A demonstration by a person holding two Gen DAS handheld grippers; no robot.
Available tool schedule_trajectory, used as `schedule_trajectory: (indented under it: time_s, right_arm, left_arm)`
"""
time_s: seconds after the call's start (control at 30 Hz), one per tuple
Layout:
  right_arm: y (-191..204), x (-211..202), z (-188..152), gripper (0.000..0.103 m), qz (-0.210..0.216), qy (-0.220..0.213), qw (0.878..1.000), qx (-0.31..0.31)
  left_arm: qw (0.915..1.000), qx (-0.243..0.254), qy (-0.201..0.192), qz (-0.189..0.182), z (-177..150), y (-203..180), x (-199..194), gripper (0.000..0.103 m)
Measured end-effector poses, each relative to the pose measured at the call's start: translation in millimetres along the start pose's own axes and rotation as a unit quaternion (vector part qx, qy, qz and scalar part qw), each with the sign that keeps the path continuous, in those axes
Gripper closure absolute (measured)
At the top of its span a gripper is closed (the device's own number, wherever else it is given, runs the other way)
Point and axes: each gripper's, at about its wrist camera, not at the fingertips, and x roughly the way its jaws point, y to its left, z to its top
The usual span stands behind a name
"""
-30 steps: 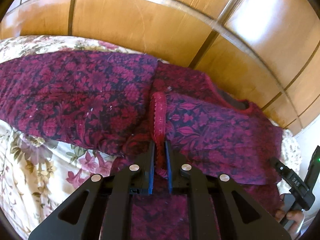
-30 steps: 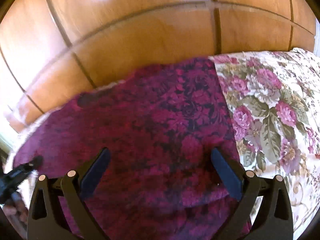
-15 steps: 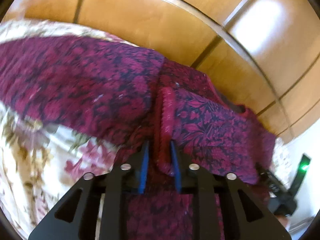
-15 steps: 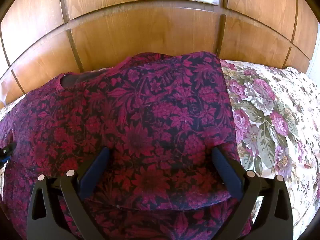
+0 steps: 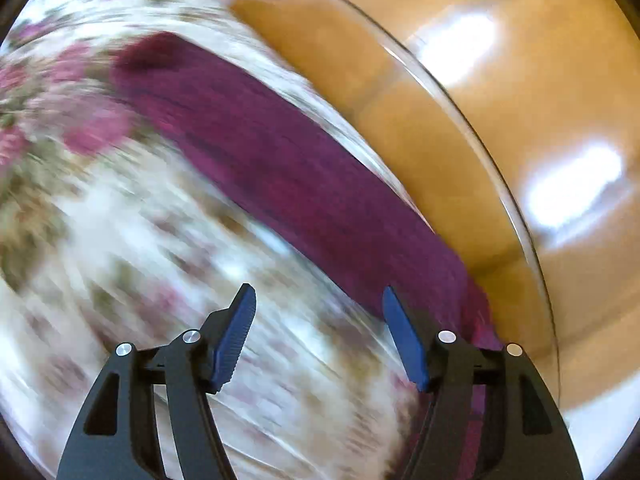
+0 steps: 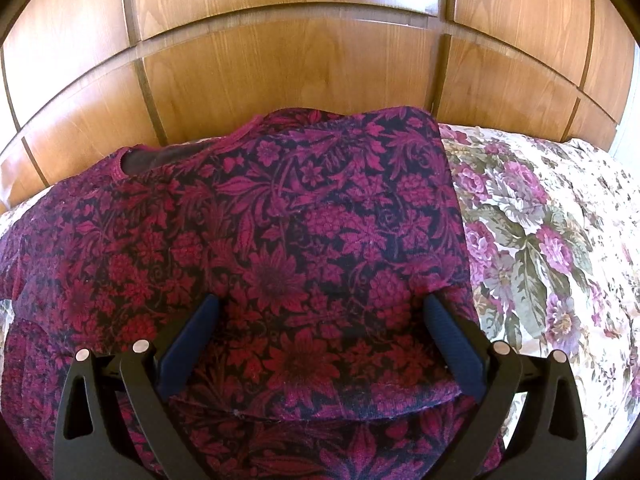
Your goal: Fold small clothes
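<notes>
Left wrist view, heavily blurred: left gripper (image 5: 318, 334) has just been opening, jaws well apart with nothing between them, over the floral bedspread (image 5: 120, 240). A band of the maroon garment (image 5: 288, 172) runs along the wooden headboard (image 5: 500, 140).

Right wrist view: right gripper (image 6: 320, 344) spread wide, its blue pads (image 6: 452, 344) grasping nothing, over the garment's folded-over part, which lies flat on the bed against the headboard.

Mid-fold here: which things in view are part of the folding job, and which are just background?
Part of the job:
- red flowered sweater, one sleeve folded over its body
- left gripper, open, nothing between its fingers
- right gripper, open above the sweater

Just background:
- flowered bedspread
- wooden panelling
</notes>
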Motion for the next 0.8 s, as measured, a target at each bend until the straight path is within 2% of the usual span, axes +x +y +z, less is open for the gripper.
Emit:
schedule_trajectory:
  time_s: [0.1,0.23,0.43,0.47,0.53,0.57,0.63,0.77,0.8]
  right_arm:
    - [0.6,0.4,0.1,0.002,0.0,0.0,1.0,0.0]
    - [-0.2,0.2,0.4,0.002,0.0,0.0,1.0,-0.001]
    - [1.1,-0.7,0.3,0.002,-0.001,0.0,1.0,-0.002]
    - [1.1,-0.8,0.4,0.002,-0.001,0.0,1.0,-0.002]
    - [1.3,-0.8,0.4,0.002,-0.002,-0.001,1.0,-0.002]
    - [1.5,-0.7,0.5,0.002,-0.001,-0.001,1.0,-0.002]
    - [1.6,-0.6,0.6,0.002,-0.002,0.0,1.0,-0.003]
    - [2.5,-0.7,1.1,0.002,-0.007,0.0,1.0,-0.006]
    - [2.2,-0.7,1.0,0.002,-0.006,0.0,1.0,-0.006]
  left_arm:
    - [0.9981,-0.056,-0.02,0.018,32.4,36.6,-6.9,0.043]
    - [0.9933,-0.106,-0.035,0.03,60.7,67.8,-7.3,0.043]
    - [0.9881,-0.138,-0.047,0.051,86.5,84.0,3.7,0.045]
    - [0.9867,-0.144,-0.047,0.059,90.2,86.4,7.1,0.05]
    - [0.9844,-0.155,-0.038,0.075,94.6,96.1,8.4,0.073]
    - [0.9845,-0.154,-0.033,0.077,100.9,102.3,4.9,0.083]
    - [0.9874,-0.137,-0.034,0.072,101.2,90.0,4.8,0.09]
    - [0.9952,-0.071,-0.046,0.05,98.7,54.8,-4.4,0.093]
    - [0.9972,-0.04,-0.051,0.036,92.9,36.6,-10.5,0.093]
